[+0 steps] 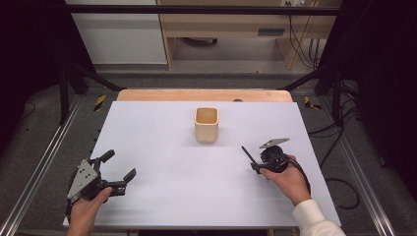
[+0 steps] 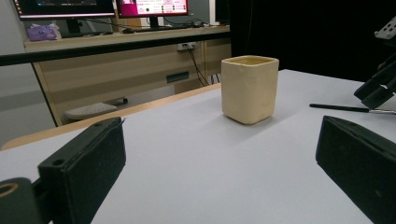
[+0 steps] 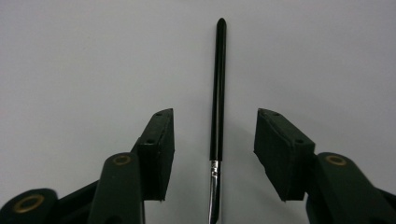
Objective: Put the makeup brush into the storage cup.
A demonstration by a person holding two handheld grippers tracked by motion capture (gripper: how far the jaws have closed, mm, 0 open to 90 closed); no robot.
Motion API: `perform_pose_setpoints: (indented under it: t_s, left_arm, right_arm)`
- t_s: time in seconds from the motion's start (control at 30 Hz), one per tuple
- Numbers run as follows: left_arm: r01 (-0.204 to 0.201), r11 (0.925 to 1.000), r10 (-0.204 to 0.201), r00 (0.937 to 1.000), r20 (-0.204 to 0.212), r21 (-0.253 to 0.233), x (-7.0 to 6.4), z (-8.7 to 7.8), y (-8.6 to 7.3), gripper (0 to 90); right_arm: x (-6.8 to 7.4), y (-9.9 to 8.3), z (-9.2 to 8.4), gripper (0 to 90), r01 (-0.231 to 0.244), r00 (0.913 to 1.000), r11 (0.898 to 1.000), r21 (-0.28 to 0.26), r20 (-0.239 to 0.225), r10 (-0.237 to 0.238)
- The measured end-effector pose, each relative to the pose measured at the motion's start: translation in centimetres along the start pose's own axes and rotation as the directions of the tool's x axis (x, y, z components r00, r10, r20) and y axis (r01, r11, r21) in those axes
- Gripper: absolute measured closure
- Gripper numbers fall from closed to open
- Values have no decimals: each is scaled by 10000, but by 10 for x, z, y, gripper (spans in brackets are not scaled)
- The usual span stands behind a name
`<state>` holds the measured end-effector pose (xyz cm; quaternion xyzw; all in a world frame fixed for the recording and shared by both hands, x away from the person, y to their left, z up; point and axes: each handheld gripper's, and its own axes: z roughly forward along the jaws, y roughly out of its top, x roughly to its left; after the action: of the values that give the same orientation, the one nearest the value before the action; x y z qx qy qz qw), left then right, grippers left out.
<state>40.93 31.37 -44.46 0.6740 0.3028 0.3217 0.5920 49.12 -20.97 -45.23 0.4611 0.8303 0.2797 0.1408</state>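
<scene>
Right gripper (image 3: 214, 154) hung low over the white table (image 1: 162, 196), at about 4 o'clock from the cup (image 1: 206, 124), pointed down at the paintbrush (image 3: 218, 88). Jaws stood apart, one each side of the black handle, just above the metal ferrule (image 3: 214, 186). Pads clear of the handle on both sides, nothing clamped. Straddled near the ferrule end, probably for a grip close to the balance point with the long handle left free to swing upright.

Paintbrush lay flat on the table, handle tip running toward 11 o'clock in the high view (image 1: 248, 154), well apart from the cup. Bristle end hidden under the gripper.

Cup stood upright near table centre, mouth open and nothing in it, likely the drop-off for the brush.

Left gripper (image 1: 118, 169) parked at 7 o'clock from the cup, resting near the table's front left corner, jaws wide apart and holding nothing. Kept out of the way, looked idle; aimed at the cup (image 2: 250, 88), maybe ready to steady it.
</scene>
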Motion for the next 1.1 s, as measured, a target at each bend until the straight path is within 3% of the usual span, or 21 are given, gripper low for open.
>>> perform_pose_setpoints:
  t_s: [0.37, 0.6, 1.1]
  left_arm:
    - [-34, 10000, 34, 10000, 27, 27, -1, 1, 0, 12]
    - [-32, 10000, 32, 10000, 26, 26, 0, 1, 0, 12]
    - [-86, 9999, 86, 9999, 60, 69, -1, 1, 0, 13]
  right_arm:
    - [-1, -7, 0, 644, -227, 9996, 9993, 285, 166, 222]
    - [0, -9, 2, 673, -421, 9988, 9983, 393, 266, 411]
    - [-1, -10, 3, 726, -331, 9992, 9984, 466, 241, 320]
